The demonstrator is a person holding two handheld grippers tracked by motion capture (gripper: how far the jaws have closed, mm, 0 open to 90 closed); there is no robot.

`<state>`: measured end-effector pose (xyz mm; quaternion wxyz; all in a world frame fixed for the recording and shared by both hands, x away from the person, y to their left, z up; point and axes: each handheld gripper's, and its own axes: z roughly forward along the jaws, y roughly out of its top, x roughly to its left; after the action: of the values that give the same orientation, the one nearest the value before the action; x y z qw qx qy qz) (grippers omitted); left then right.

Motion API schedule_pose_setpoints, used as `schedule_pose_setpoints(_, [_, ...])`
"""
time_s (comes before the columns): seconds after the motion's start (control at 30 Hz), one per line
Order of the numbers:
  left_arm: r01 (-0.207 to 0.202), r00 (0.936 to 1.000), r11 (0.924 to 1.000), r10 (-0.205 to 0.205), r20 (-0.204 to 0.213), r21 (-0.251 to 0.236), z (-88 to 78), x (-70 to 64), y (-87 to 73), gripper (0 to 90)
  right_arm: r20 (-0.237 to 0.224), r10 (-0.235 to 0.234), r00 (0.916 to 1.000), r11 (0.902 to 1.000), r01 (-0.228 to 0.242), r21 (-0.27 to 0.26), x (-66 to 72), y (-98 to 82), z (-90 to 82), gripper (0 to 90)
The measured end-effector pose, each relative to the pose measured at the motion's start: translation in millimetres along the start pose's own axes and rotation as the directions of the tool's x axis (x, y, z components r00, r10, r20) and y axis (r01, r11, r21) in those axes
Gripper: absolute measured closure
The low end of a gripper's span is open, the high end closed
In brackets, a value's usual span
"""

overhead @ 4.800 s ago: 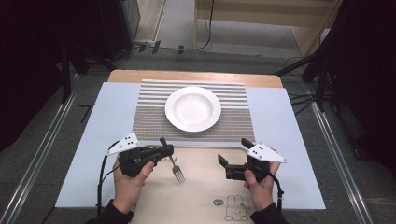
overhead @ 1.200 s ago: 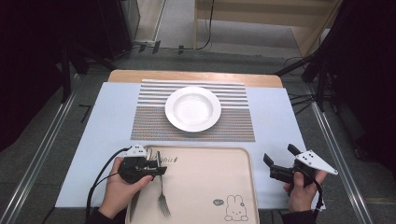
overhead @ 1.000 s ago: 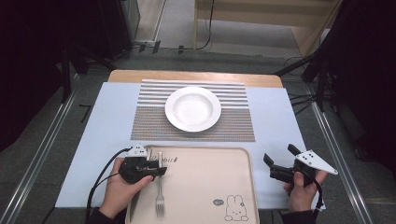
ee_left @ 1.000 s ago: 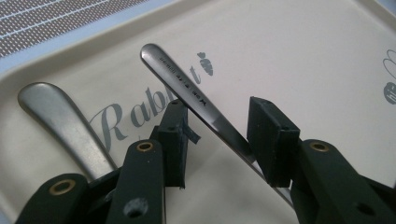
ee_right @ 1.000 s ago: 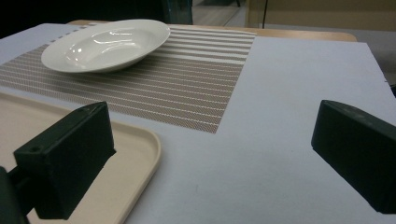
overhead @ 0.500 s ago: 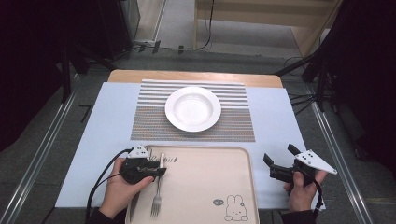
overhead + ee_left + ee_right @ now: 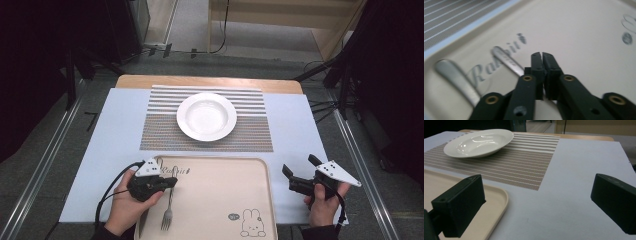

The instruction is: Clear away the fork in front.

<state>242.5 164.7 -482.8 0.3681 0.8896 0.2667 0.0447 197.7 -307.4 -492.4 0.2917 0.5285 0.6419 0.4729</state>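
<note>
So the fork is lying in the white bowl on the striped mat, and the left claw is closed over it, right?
Not quite. The fork lies on the beige tray, as the high view shows; the white bowl on the striped mat holds nothing. The left claw is closed over the fork's handle.

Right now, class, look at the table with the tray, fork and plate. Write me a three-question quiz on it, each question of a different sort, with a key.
1. True or false: the fork lies on the tray.
2. Which gripper has its jaws apart? A) left gripper B) right gripper
3. Fill in: the white plate sits on the striped ____.

Key: 1 true. 2 B; the left gripper's jaws are closed at the fork's handle. 3 mat.
</note>
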Motion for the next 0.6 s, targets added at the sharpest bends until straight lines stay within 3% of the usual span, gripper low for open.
schedule_pose_setpoints(0.07, [-0.055,0.9985,0.9970,0.055,0.001,0.053,6.0,-8.8,0.9,89.5,0.000,0.000,1.0000,1.0000,0.000,0.001,0.1,-0.1,0.2,0.0])
schedule_pose_setpoints(0.17, [-0.091,0.9958,0.9876,0.091,0.003,0.128,13.6,-14.5,-0.4,89.5,0.000,-0.002,1.0000,1.0000,0.002,0.002,0.2,-0.1,0.6,0.0])
schedule_pose_setpoints(0.4, [-0.041,0.9987,0.9923,0.037,0.036,0.117,7.4,-5.7,-7.3,89.5,0.002,0.001,1.0000,1.0000,-0.001,0.005,-0.5,-0.4,0.6,0.0])
schedule_pose_setpoints(0.6, [-0.022,0.9993,0.9931,0.018,0.032,0.115,2.0,-0.5,-11.8,89.5,0.001,0.000,1.0000,1.0000,0.000,0.007,-0.3,-0.4,1.3,0.0])
